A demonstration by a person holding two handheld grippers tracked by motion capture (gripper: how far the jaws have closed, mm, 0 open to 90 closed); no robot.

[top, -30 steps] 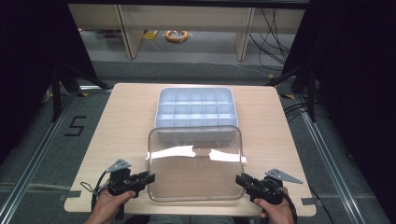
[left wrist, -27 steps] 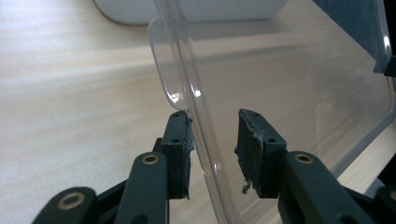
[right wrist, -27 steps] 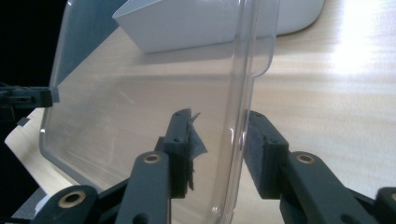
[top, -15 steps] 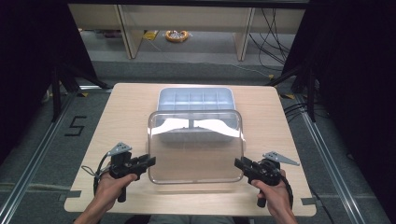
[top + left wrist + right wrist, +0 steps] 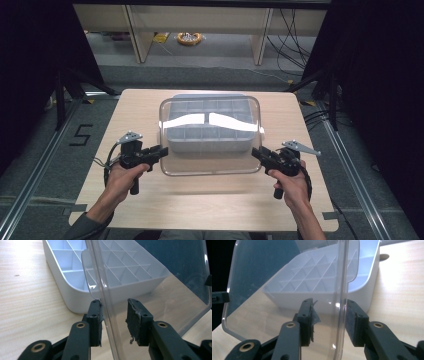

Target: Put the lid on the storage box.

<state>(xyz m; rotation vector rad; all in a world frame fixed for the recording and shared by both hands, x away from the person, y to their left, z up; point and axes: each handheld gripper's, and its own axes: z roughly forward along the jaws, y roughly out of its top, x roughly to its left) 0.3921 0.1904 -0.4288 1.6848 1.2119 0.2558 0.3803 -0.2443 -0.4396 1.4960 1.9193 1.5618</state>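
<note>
Left gripper [image 5: 113, 322]: jaws apart, straddling the left edge of the clear lid [image 5: 155, 287]. One pad touches or nearly touches the plastic; the other stands off with a plain gap. No real clamp visible, so the lid looks cradled rather than pinched.

Right gripper [image 5: 329, 322]: same arrangement on the lid's right edge. Jaws apart, the rim standing just beside the right-hand pad, the other pad well clear.

Beyond both sets of jaws, just past the lid's edge: the white tray [image 5: 75, 282] with its grid of empty compartments, sitting on the surface [image 5: 27, 305].

High view: lid [image 5: 210, 137] held between the two grippers, left [image 5: 159, 151] and right [image 5: 259, 154], hanging over the tray [image 5: 207, 132] and tilted, its near edge overhanging toward the person.

Judgement: the step looks like seating the lid on the tray, about midway. Next move calls for carrying the lid forward away from the person, levelling it, lining its corners with the tray's rim, then lowering both sides together. With the hold this loose, uneven hands could let it slip.
</note>
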